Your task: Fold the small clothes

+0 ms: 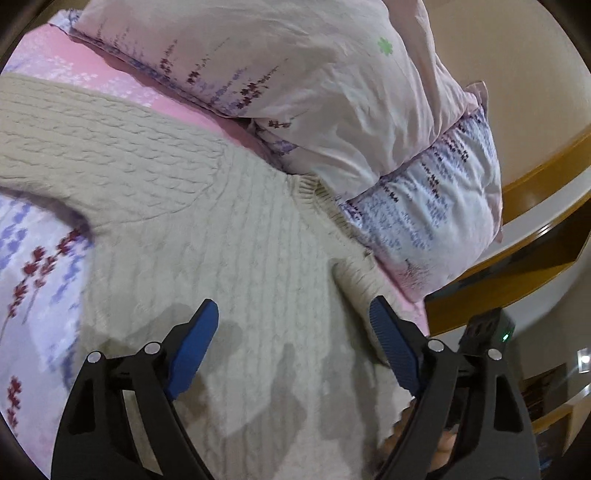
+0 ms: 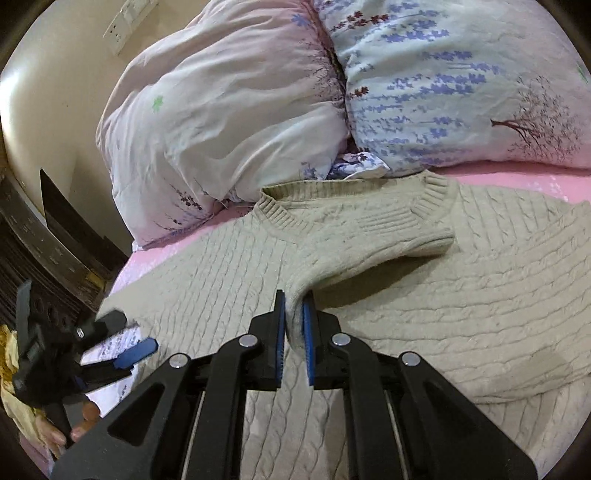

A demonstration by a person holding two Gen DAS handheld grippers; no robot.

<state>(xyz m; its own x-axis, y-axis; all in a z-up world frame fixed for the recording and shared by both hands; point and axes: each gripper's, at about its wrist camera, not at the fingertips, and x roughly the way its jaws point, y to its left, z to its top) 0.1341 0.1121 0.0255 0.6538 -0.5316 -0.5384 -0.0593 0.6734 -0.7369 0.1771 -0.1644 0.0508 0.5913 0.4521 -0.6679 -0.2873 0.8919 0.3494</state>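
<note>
- Right gripper (image 2: 293, 325) nearest the lens: jaws clamped on a raised pinch of the beige cable-knit sweater (image 2: 406, 288), fabric wedged between the blue pads (image 2: 307, 343).
- Left gripper (image 1: 293, 314) hovers over the same sweater (image 1: 221, 258), jaws spread wide, nothing between them; its shadow falls on the knit below.
- Sweater lies spread on the bed, ribbed collar (image 2: 354, 206) toward the pillows; one sleeve (image 2: 388, 236) is folded across the chest, cuff end near the collar.
- In the right wrist view the left gripper (image 2: 125, 350) sits at the sweater's left edge, held by a bare hand (image 2: 79, 424).
- Obstacles: two pillows crowd the collar end, pale pink one (image 2: 221, 110) on the left, blue-floral one (image 2: 461, 92) on the right; both nearly touch the neckline.
- Surface: bed with pink sheet (image 2: 517, 181), lavender-print cover (image 1: 40, 266) beside the sweater.
- Room: cream wall with a switch plate (image 2: 129, 22), wooden bed frame (image 1: 535, 177), dark furniture (image 2: 55, 236) off the bed edge.
</note>
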